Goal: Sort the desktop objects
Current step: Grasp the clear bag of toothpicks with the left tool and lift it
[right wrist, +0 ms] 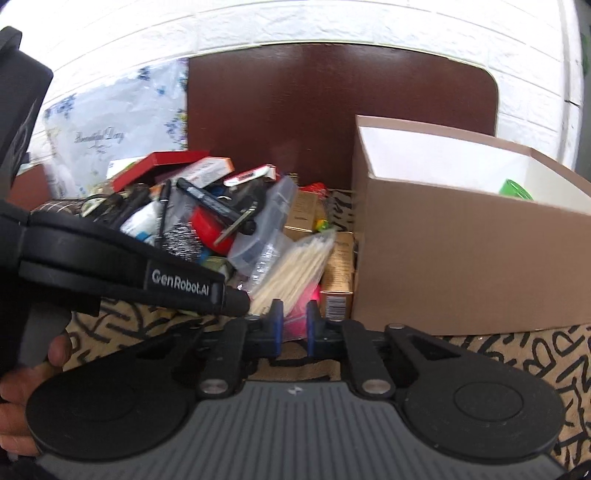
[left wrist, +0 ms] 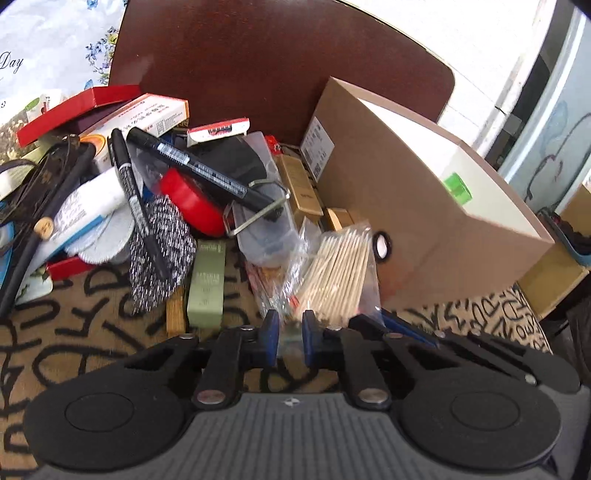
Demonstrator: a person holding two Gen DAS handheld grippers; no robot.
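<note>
- Left wrist cam sits low behind its own fingers, tilted down, right up close to the clutter pile (left wrist: 177,192).
- Right wrist cam looks flatter, from further right.
- Both catch the toothpick bag (left wrist: 336,273) (right wrist: 291,269), cardboard box (left wrist: 424,221) (right wrist: 461,258) and patterned cloth (left wrist: 74,332) (right wrist: 517,354).

You get bright daylight in both views, blowing out the white brick wall (right wrist: 332,22) and the window (left wrist: 532,92) at upper right. The dark headboard (left wrist: 258,55) carries soft glare. Fisheye bending curves your edges, corners go black, and the bag of sticks (left wrist: 332,273) near the fingers is smeared with blur.
</note>
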